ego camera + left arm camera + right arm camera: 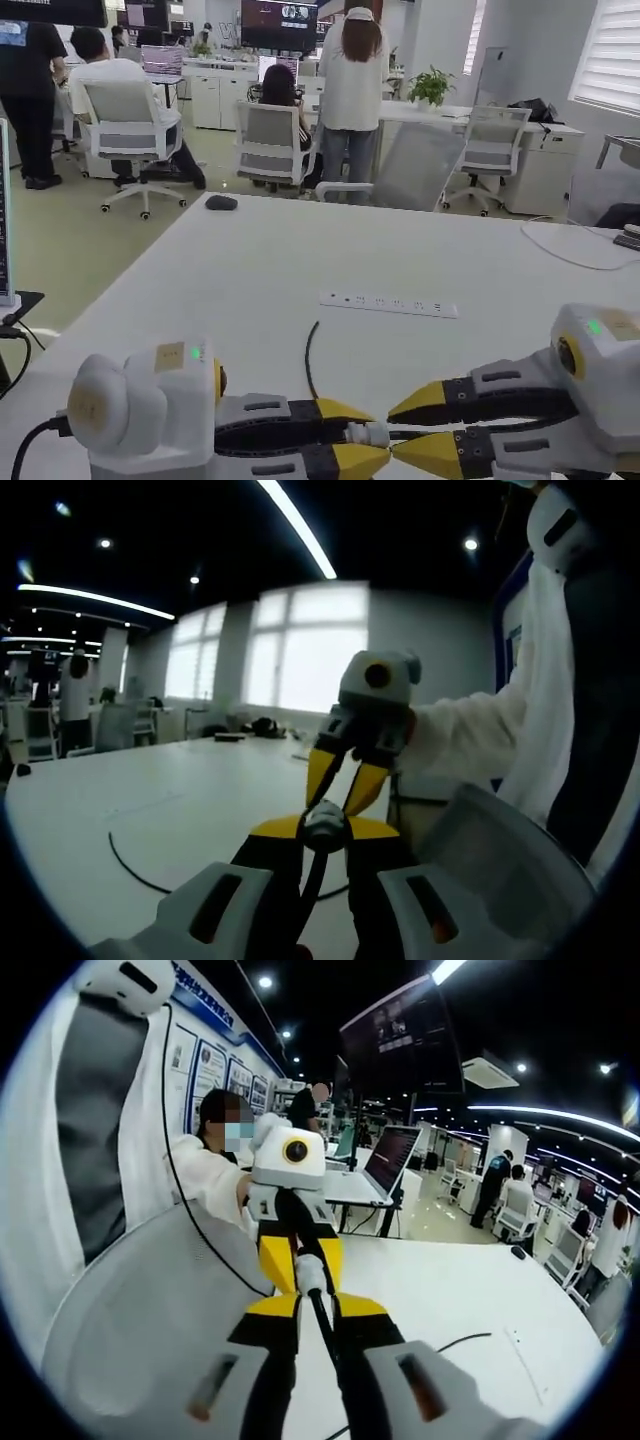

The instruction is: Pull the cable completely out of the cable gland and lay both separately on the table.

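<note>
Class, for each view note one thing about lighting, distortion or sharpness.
Head view: even, soft light, table sharp. Left gripper view: windows blown out, fisheye bends the strip light. Right gripper view: dark ceiling, bowed table edge, cable crisp.

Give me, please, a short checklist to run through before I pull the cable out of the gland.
1. Left gripper shut on the cable gland: ok.
2. Right gripper shut on the cable beside the gland: ok.
3. Cable already out of the gland: not ok, it runs through it.
4. Trailing cable lies loose on the table: ok.
5. Power strip apart from the cable: ok.
6. Grip firm enough for the pull: cannot tell.
</note>
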Tool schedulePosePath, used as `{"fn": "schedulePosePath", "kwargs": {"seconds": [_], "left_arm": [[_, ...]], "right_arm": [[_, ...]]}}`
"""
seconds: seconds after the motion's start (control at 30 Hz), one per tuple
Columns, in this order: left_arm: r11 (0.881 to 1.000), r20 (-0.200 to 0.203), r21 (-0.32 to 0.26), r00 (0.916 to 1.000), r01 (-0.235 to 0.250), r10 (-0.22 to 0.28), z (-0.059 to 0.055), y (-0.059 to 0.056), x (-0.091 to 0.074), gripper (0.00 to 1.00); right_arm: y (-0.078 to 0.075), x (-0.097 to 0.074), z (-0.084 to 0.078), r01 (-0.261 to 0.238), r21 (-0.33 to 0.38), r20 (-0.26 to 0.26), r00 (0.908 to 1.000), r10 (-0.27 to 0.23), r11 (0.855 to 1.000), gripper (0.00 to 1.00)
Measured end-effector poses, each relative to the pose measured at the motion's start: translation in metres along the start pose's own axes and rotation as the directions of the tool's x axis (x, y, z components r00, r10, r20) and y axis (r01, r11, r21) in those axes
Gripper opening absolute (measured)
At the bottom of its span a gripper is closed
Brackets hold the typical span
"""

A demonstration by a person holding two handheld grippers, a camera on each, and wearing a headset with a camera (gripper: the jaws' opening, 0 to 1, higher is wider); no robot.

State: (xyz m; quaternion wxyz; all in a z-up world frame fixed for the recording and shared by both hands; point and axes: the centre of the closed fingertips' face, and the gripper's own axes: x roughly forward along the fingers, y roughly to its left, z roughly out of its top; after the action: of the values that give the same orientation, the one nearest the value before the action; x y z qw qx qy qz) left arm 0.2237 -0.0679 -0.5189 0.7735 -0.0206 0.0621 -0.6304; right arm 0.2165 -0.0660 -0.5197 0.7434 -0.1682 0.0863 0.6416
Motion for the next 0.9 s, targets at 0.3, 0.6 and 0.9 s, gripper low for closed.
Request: {"fn": "schedulePosePath", "kwargs": {"seconds": [0.3, 0.6, 0.9], "left_arm": [[1.0, 0.004, -0.019, 1.0, 0.008, -0.008, 0.001, 0.0, 0.0, 0.17], [1.0, 0.01, -0.028, 0.9999, 0.002, -0.002, 0.001, 0.0, 0.0, 0.17], [0.999, 0.011, -0.038, 0.9998, -0.017, 0.018, 0.001, 0.005, -0.003, 0.17]], "right_arm": [[0.0, -0.002, -0.001, 0.001, 0.006, 0.007, 1.0, -0.001, 1.0, 0.04], [0.0, -0.002, 0.0, 0.019, 0.008, 0.021, 0.9996, -0.019, 1.0, 0.04], [-0.005, -0.014, -0.011, 0.065, 0.041, 0.018, 0.9977, -0.066, 0.997, 0.04]]}}
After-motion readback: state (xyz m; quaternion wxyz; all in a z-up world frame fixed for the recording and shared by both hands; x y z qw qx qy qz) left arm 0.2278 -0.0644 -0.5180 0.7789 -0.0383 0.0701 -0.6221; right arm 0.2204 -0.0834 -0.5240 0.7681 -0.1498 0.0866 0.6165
